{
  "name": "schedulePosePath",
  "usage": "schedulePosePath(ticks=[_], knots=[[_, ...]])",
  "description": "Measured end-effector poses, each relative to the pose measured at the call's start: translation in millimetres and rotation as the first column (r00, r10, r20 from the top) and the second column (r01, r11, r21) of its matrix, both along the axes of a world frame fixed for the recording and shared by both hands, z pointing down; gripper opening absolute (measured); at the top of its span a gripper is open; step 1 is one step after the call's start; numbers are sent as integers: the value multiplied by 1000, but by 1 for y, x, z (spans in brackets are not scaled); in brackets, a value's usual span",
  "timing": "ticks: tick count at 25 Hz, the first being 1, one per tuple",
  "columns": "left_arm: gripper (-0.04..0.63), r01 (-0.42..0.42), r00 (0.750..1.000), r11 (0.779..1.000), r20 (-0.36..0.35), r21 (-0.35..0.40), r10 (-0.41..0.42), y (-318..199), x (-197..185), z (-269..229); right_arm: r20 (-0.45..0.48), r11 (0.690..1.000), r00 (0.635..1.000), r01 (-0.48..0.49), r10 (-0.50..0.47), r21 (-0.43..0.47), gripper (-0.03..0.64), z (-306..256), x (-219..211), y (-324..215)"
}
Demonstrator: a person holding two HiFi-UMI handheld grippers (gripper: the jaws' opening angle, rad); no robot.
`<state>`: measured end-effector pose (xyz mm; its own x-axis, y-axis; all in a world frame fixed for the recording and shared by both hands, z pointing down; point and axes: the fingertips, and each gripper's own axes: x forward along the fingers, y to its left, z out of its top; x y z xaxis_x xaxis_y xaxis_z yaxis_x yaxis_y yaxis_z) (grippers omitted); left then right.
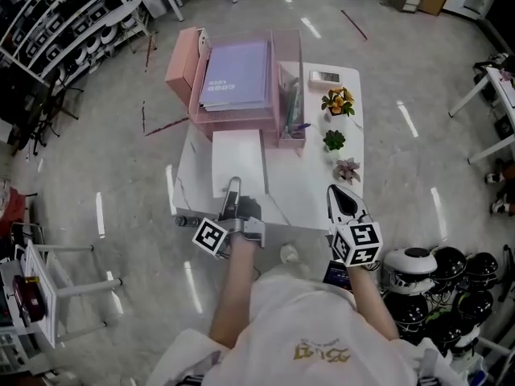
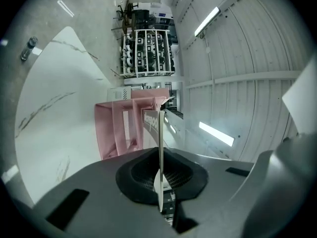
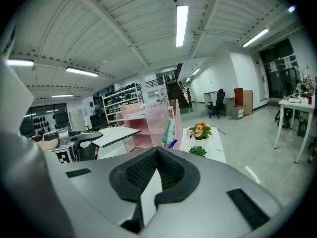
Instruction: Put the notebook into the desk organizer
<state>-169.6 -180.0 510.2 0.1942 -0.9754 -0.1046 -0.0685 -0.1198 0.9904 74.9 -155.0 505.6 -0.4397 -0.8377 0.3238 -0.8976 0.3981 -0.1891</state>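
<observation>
The left gripper (image 1: 232, 188) has its fingers squeezed tight on the near edge of the white notebook (image 1: 238, 161). It holds the notebook flat over the near left part of the white table (image 1: 310, 187). The notebook is just in front of the pink desk organizer (image 1: 182, 64) and is not in it yet. The organizer stands at the far left corner of the table, and a purple book (image 1: 237, 75) lies on top of it.

In the left gripper view the notebook (image 2: 152, 125) looks like a thin strip pinched in the middle, with the organizer (image 2: 111, 128) behind it.

The right gripper (image 1: 338, 193) is at the near right edge of the table. In the right gripper view its fingers are together and there is nothing between them.

Along the right edge of the table stand an orange flower plant (image 1: 338, 101), a green plant (image 1: 334, 140) and a pale pink plant (image 1: 348, 170), one after the other
</observation>
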Motion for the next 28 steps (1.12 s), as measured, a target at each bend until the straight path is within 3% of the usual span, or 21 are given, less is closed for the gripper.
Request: schedulePosePath(ticks=[9, 28], knots=[[26, -20, 999, 999, 41, -37, 22, -22, -2, 15, 18, 999, 999, -37, 38, -13, 9, 2, 4, -17], [25, 7, 1000, 998, 3, -66, -7, -50, -14, 31, 32, 999, 999, 35, -35, -3, 9, 1, -22, -56]])
